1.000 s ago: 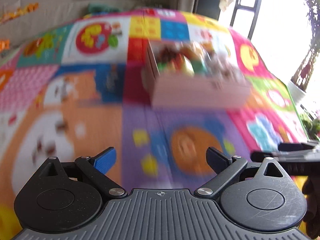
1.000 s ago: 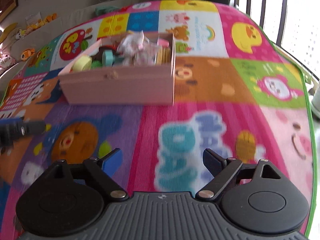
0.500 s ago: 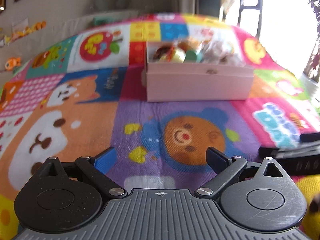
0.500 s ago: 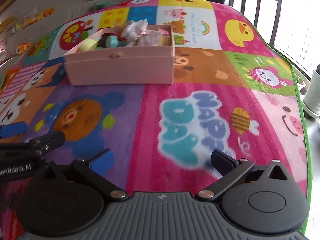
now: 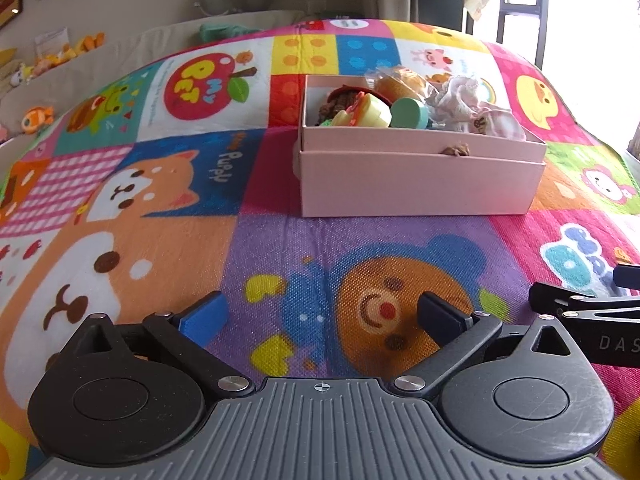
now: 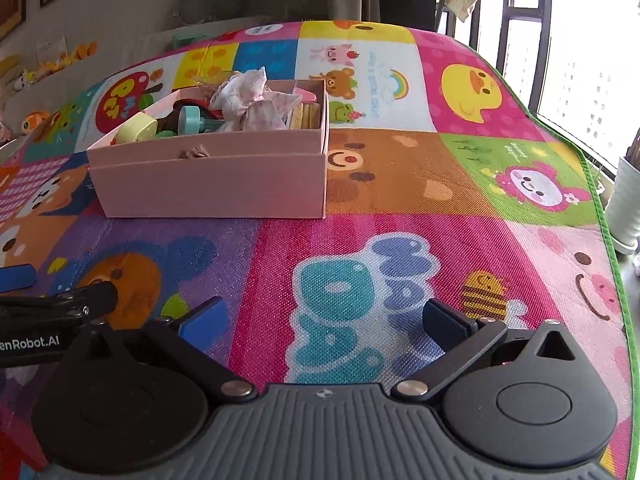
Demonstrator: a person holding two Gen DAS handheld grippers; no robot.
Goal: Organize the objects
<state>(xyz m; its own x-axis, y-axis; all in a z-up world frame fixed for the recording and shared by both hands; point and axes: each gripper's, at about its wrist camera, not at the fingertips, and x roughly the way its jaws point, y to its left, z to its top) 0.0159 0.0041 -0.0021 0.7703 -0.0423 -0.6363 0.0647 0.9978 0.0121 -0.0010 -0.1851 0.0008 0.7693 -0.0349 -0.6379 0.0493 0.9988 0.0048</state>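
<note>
A pink cardboard box (image 5: 420, 184) stands on the colourful play mat (image 5: 280, 248), filled with several toys: a yellow toy burger (image 5: 366, 114), a teal round piece (image 5: 408, 114) and pale crumpled cloth (image 5: 468, 98). It also shows in the right wrist view (image 6: 208, 184), with the cloth (image 6: 252, 100) on top. My left gripper (image 5: 320, 316) is open and empty, low over the mat in front of the box. My right gripper (image 6: 322, 320) is open and empty, to the right of the left one, near the mat's front.
Part of the right gripper (image 5: 588, 312) shows at the left view's right edge; part of the left gripper (image 6: 52, 308) shows at the right view's left edge. Soft toys (image 5: 38, 118) lie beyond the mat. A white pot (image 6: 626, 204) stands off the mat by the window.
Both grippers have pulled back from the box and lowered toward the mat. They stay open and empty. The box has not moved.
</note>
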